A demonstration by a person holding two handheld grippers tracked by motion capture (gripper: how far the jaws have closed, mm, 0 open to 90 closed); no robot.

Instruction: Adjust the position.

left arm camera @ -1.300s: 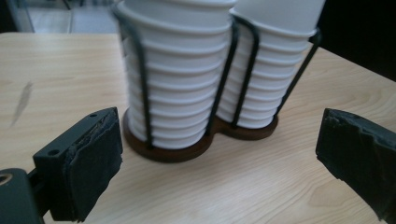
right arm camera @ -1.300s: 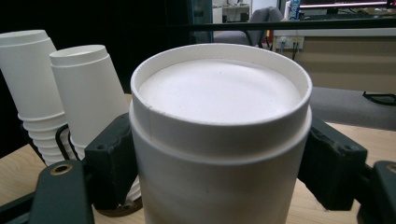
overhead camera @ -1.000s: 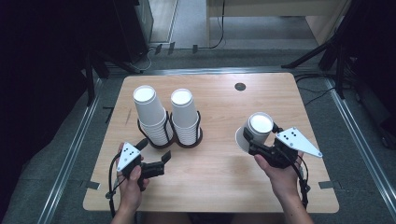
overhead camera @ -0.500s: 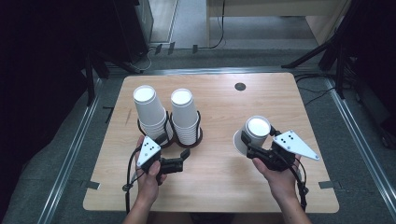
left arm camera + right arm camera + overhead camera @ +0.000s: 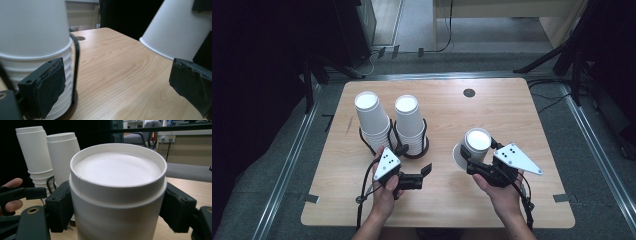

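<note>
Nearest the person, two hands enter from the six o'clock edge of the wooden surface [image 5: 447,200], each carrying a gripper.

The right gripper [image 5: 477,162] sits at about four o'clock of the surface. Its fingers [image 5: 60,205] are clenched on a single upside-down white paper cup [image 5: 475,145], one pad against each side of the cup wall just below the raised base rim. The cup is tilted in the high view, with its wide mouth towards nine o'clock and low against the surface; whether the mouth touches the wood cannot be told. Nothing is seen in it, since its closed base faces the camera.

The left gripper [image 5: 424,172] sits at about seven o'clock, pointing towards three o'clock. Its fingers [image 5: 50,85] are released and spread wide, with bare wood between them; they grasp nothing. In the left gripper view the left pad stands just beside the ribbed rims of a cup stack, and the held cup shows beyond the right pad.

Farther off, at about ten o'clock, a black wire holder [image 5: 422,145] with two rings stands on the surface. Each ring holds a stack of upside-down white paper cups: the left stack [image 5: 371,120] leans towards ten o'clock, and the right stack [image 5: 409,122] stands nearly upright. The two stacks are just beside each other.

Farthest, near twelve o'clock, a small dark round cap [image 5: 469,92] is set in the surface.
</note>
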